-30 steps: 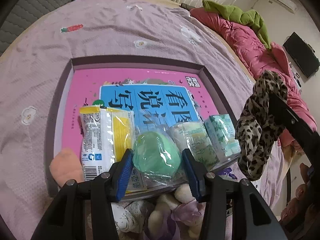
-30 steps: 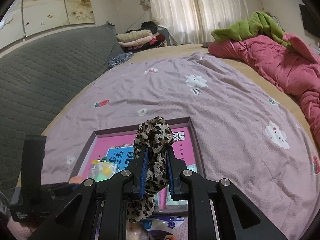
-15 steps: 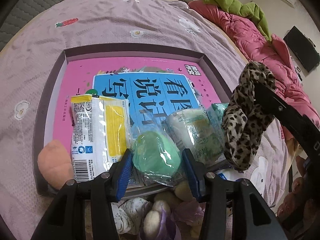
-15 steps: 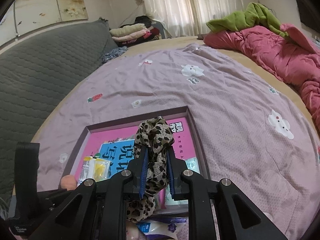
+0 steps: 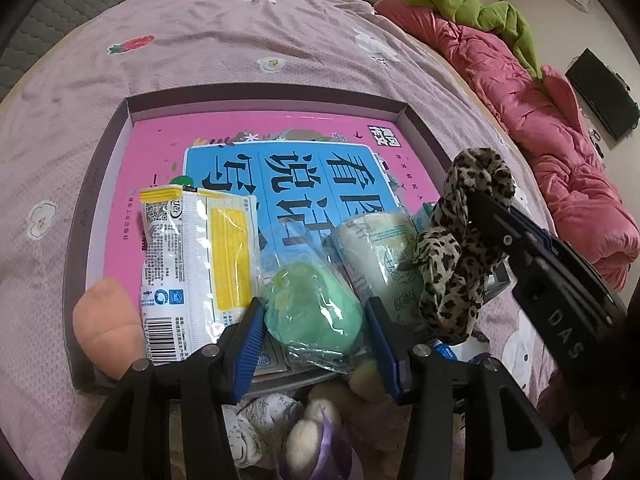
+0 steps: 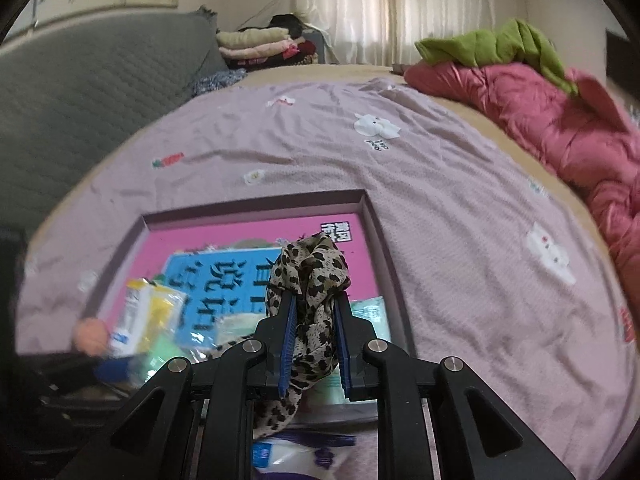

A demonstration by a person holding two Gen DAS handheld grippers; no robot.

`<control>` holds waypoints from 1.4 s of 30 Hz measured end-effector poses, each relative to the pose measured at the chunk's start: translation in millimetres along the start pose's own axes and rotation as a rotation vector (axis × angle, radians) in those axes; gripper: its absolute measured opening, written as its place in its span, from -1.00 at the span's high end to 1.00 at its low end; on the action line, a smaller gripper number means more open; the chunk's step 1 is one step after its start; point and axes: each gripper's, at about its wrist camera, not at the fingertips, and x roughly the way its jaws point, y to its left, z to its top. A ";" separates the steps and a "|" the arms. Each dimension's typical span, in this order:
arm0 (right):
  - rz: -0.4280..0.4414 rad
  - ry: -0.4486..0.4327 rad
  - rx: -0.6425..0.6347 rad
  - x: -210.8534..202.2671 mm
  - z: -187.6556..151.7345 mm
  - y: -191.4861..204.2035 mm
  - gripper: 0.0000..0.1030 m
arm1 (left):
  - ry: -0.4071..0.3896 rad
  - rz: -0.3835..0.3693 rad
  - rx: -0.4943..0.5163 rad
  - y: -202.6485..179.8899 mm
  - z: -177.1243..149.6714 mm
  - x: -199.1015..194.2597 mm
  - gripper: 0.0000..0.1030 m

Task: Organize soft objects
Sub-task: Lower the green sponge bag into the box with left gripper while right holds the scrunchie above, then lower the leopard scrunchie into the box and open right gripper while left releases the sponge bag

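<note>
A shallow box [image 5: 264, 96] with a pink and blue printed bottom lies on the bed. Along its near edge lie a white and yellow packet [image 5: 196, 276], a green soft object in clear wrap [image 5: 314, 314], a pale wrapped roll [image 5: 376, 256] and a peach soft ball [image 5: 106, 328]. My left gripper [image 5: 314, 340] is open, its blue pads on either side of the green object. My right gripper [image 6: 314, 340] is shut on a leopard-print scrunchie [image 6: 314, 280], held over the box's near right corner; it also shows in the left wrist view [image 5: 460, 252].
Plush toys [image 5: 304, 432] lie just outside the box's near edge. The lilac bedsheet [image 6: 440, 184] spreads all round. A pink quilt [image 6: 560, 132] with a green garment [image 6: 492, 44] lies at the right. A grey headboard [image 6: 80, 80] stands at the left.
My right gripper has carried the scrunchie left and lower, over the box's right side. The left gripper has stayed around the green object.
</note>
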 end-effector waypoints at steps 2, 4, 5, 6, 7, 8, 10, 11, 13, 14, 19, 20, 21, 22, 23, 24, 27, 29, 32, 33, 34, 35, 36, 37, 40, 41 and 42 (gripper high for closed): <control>-0.020 0.005 -0.014 1.8 -1.6 0.2 0.62 | 0.000 0.001 0.000 0.0 0.0 0.0 0.02; -0.028 0.006 -0.014 2.5 -2.7 -1.0 0.60 | 0.000 0.001 0.001 -0.1 0.0 0.1 0.02; -0.031 0.008 -0.014 2.7 -3.3 -1.7 0.56 | 0.000 0.002 0.002 0.0 0.1 0.2 0.02; -0.032 0.008 -0.011 2.8 -3.7 -2.8 0.54 | 0.001 0.001 0.001 -0.1 0.3 -0.2 0.02; -0.032 0.009 -0.009 2.9 -4.0 -3.7 0.48 | 0.001 0.002 -0.001 -0.2 0.3 -0.4 0.02; -0.034 0.008 -0.006 2.9 -4.3 -5.1 0.45 | 0.002 0.003 -0.001 -0.2 0.3 -0.5 0.01; -0.030 0.013 -0.006 2.8 -5.3 -6.6 0.45 | 0.001 0.005 -0.004 -0.3 0.0 -0.8 0.01; -0.032 0.017 -0.010 2.3 -5.3 -6.7 0.44 | 0.001 0.006 -0.006 -0.1 0.1 -0.9 0.01; -0.039 0.016 -0.022 0.8 -6.2 -7.4 0.41 | 0.002 0.009 -0.006 -0.5 0.1 -0.9 0.01; -0.036 0.017 -0.020 0.1 -6.5 -8.1 0.39 | 0.002 0.010 -0.006 -0.5 0.2 -1.1 0.01; -0.018 0.021 0.002 -3.9 -8.1 -13.1 0.06 | 0.002 0.014 -0.008 -0.6 -0.2 -2.2 0.01; -0.016 0.023 0.002 -5.4 -8.3 -14.2 0.02 | 0.002 0.014 -0.011 -0.3 -0.2 -2.5 0.01; -0.016 0.020 0.002 -6.4 -8.6 -14.1 0.00 | 0.001 0.014 -0.013 -0.2 -0.6 -2.8 0.01; -0.016 0.017 0.002 -8.4 -8.9 -15.1 -0.06 | 0.001 0.014 -0.014 0.0 -1.2 -3.1 0.01; -0.018 0.014 0.002 -9.8 -9.0 -15.2 -0.10 | 0.001 0.014 -0.016 0.3 -1.2 -3.3 0.01; -0.015 0.012 0.003 -11.1 -9.3 -15.8 -0.10 | 0.001 0.014 -0.017 0.4 -1.5 -3.4 0.01; -0.014 0.010 0.009 -15.1 -9.6 -17.9 -0.12 | 0.002 0.019 -0.017 0.3 -1.6 -3.6 0.01; -0.011 0.006 0.016 -18.3 -10.1 -19.8 -0.15 | 0.001 0.020 -0.020 0.1 -1.6 -4.0 0.01; -0.004 0.000 0.031 -24.2 -11.0 -22.6 -0.19 | 0.001 0.022 -0.024 0.3 -1.7 -4.3 0.01; -0.003 -0.003 0.032 -26.5 -11.3 -23.3 -0.20 | 0.000 0.024 -0.022 0.1 -1.8 -4.4 0.01; -0.003 -0.004 0.033 -29.3 -11.7 -23.9 -0.21 | 0.001 0.024 -0.023 -0.4 -2.1 -4.6 0.01; -0.003 -0.003 0.034 -31.0 -11.9 -24.9 -0.23 | 0.000 0.024 -0.023 -0.5 -2.2 -4.7 0.01; -0.001 -0.003 0.036 -33.7 -12.5 -25.9 -0.23 | 0.000 0.024 -0.023 -0.6 -2.3 -4.6 0.01; 0.000 -0.005 0.037 -35.4 -12.4 -26.3 -0.24 | 0.000 0.023 -0.025 -0.6 -2.4 -4.6 0.01; 0.005 -0.012 0.035 -41.6 -12.9 -26.4 -0.24 | 0.001 0.022 -0.027 -0.9 -2.5 -4.7 0.01; 0.005 -0.012 0.038 -43.2 -13.0 -25.6 -0.25 | 0.000 0.022 -0.029 -1.0 -2.6 -4.9 0.01; 0.004 -0.012 0.037 -42.8 -13.3 -25.7 -0.25 | 0.000 0.022 -0.030 -0.8 -2.5 -4.8 0.00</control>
